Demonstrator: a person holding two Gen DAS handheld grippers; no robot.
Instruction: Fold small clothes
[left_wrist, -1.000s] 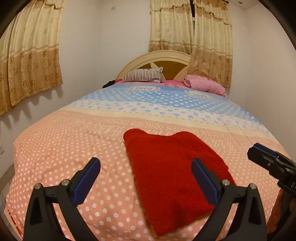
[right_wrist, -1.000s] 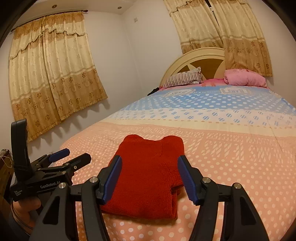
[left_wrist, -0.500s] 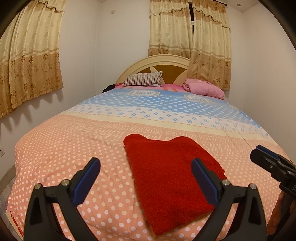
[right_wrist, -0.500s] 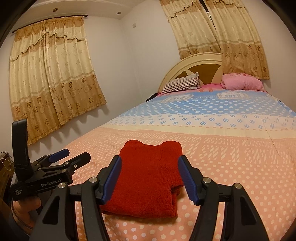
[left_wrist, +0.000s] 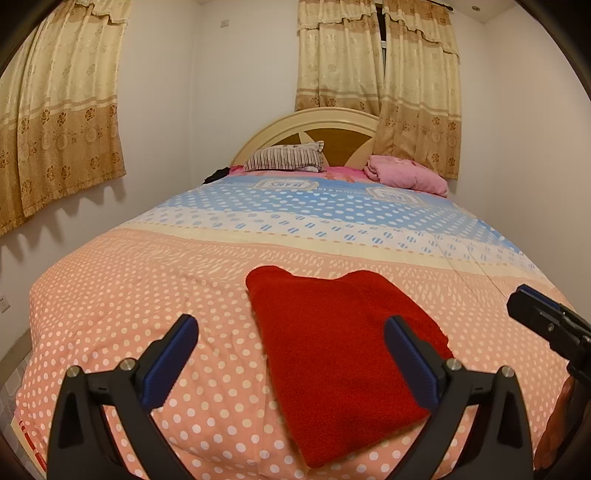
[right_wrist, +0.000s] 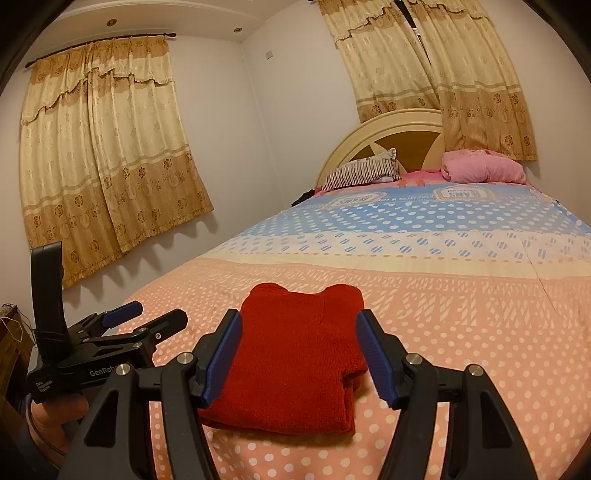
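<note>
A small red fleece garment (left_wrist: 340, 354) lies folded flat on the foot of the bed; it also shows in the right wrist view (right_wrist: 295, 354). My left gripper (left_wrist: 291, 354) is open and empty, held above the near left part of the garment. My right gripper (right_wrist: 299, 354) is open and empty, held above the near edge of the garment. The right gripper's tip shows at the right edge of the left wrist view (left_wrist: 543, 321). The left gripper shows at the left of the right wrist view (right_wrist: 144, 321), beside the bed's corner.
The bed (left_wrist: 147, 295) has a peach, white and blue dotted cover. A striped pillow (left_wrist: 284, 160) and a pink pillow (left_wrist: 406, 177) lie at the headboard (left_wrist: 310, 125). Curtains (right_wrist: 103, 155) hang on the left wall and behind the headboard.
Both grippers have tilted up and drawn back a little from the garment. The garment has not moved. Both stay open.
</note>
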